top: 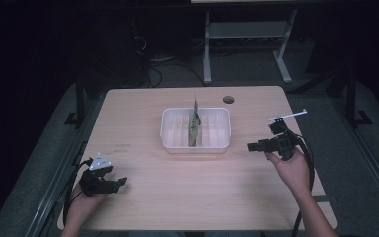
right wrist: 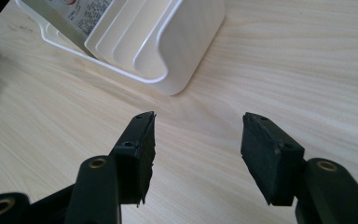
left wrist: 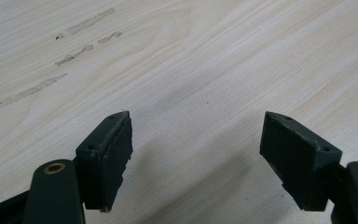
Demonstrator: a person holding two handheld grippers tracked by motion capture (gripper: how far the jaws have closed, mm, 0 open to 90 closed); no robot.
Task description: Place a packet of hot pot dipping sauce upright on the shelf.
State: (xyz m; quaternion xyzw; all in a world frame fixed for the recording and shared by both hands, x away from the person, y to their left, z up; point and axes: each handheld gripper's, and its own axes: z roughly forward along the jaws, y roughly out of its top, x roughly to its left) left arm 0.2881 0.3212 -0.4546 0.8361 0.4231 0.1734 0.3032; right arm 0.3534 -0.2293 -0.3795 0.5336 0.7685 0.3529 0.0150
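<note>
High view: white slotted rack [top: 196, 130] at mid worktop [top: 153, 207], long axis running left to right. Flat packet [top: 194, 126] standing on edge in a middle slot, long axis running near to far, top edge up. Left tool [top: 120, 183] low at the near left corner, pointing right, well apart from the rack. Right tool [top: 253, 146] just right of the rack, pointing left at it.

Left gripper view: left tool [left wrist: 196, 154] spread wide over bare wood, gripping nothing; pale scuff marks [left wrist: 56, 60] beyond.

Right gripper view: right tool [right wrist: 198, 154] spread, gripping nothing; rounded rack corner [right wrist: 177, 56] near ahead, printed packet [right wrist: 81, 14] leaning inside.
</note>
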